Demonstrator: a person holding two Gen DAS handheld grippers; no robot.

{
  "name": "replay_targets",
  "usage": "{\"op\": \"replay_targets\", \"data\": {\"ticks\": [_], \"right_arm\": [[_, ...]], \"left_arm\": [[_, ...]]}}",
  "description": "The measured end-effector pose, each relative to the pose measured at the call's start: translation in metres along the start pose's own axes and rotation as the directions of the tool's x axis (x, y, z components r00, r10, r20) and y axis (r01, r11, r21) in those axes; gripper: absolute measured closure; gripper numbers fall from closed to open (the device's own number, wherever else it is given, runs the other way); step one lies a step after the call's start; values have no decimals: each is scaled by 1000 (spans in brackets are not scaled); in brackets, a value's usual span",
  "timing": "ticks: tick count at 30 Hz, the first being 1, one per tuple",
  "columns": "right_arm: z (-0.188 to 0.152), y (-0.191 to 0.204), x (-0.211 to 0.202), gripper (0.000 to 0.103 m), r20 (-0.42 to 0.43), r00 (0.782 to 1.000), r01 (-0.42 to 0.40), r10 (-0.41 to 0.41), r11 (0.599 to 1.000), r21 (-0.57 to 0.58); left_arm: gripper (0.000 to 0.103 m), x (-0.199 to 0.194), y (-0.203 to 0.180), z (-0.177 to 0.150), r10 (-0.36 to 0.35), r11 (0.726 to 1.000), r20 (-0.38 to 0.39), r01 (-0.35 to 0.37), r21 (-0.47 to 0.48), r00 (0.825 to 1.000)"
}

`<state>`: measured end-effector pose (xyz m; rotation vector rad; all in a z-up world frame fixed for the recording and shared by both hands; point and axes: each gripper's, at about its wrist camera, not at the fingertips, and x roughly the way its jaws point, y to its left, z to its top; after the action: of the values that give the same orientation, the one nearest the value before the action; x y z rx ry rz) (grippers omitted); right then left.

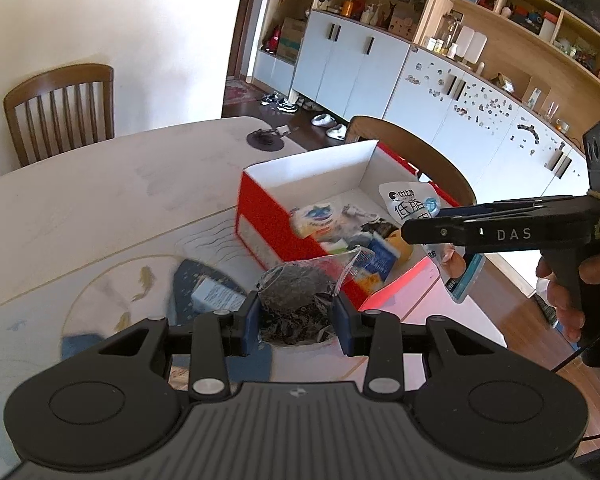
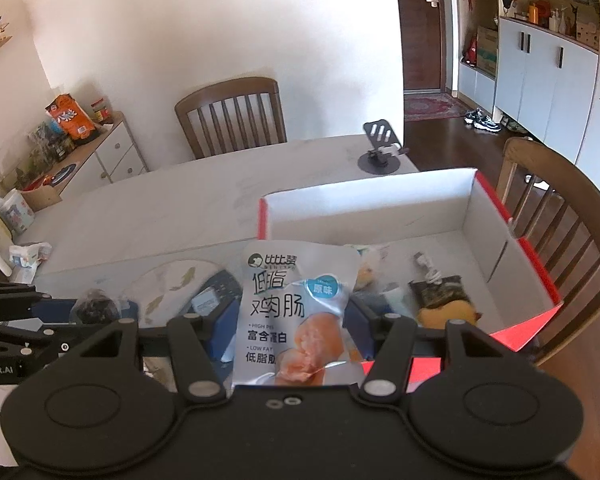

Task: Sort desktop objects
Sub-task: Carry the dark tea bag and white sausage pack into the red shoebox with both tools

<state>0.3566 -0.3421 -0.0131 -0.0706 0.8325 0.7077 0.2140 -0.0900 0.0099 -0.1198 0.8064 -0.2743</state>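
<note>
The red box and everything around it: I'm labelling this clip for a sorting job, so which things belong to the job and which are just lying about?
Part of the job:
- red box, open, already holding snacks
- chicken sausage packet, held by the right gripper
- clear bag of dark bits, held by the left gripper
- small blue-white carton on the mat

Lying about:
- phone stand
- wooden chair
- sideboard

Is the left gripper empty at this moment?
No, the left gripper is clamped on a clear bag of dark dried leaves, held above the table near the red box.
</note>
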Motion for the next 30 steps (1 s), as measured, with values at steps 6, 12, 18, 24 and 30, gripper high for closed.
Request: {"op": "replay_targets", "data": {"ticks": [6,12,18,24,30], "right_arm": [[5,-29,0,46,3,1000,11,-11,1000,11],[10,-58,-2,46,9,999,31,-31,999,23],[17,-82,1,46,13,999,47,-48,998,35],[26,-103,8,46,12,998,54,-54,998,37],[33,-117,19,46,-6,999,52,-52,998,38]], "left_arm": [[67,23,-24,12,-8,1000,-13,8,20,1000],[67,43,-46,25,-16,999,-23,17,50,1000],[67,67,-64,40,-22,996,-42,25,83,999],[67,90,-80,53,-23,992,-58,30,124,998],[67,115,-90,65,-15,988,-85,28,149,996]]}}
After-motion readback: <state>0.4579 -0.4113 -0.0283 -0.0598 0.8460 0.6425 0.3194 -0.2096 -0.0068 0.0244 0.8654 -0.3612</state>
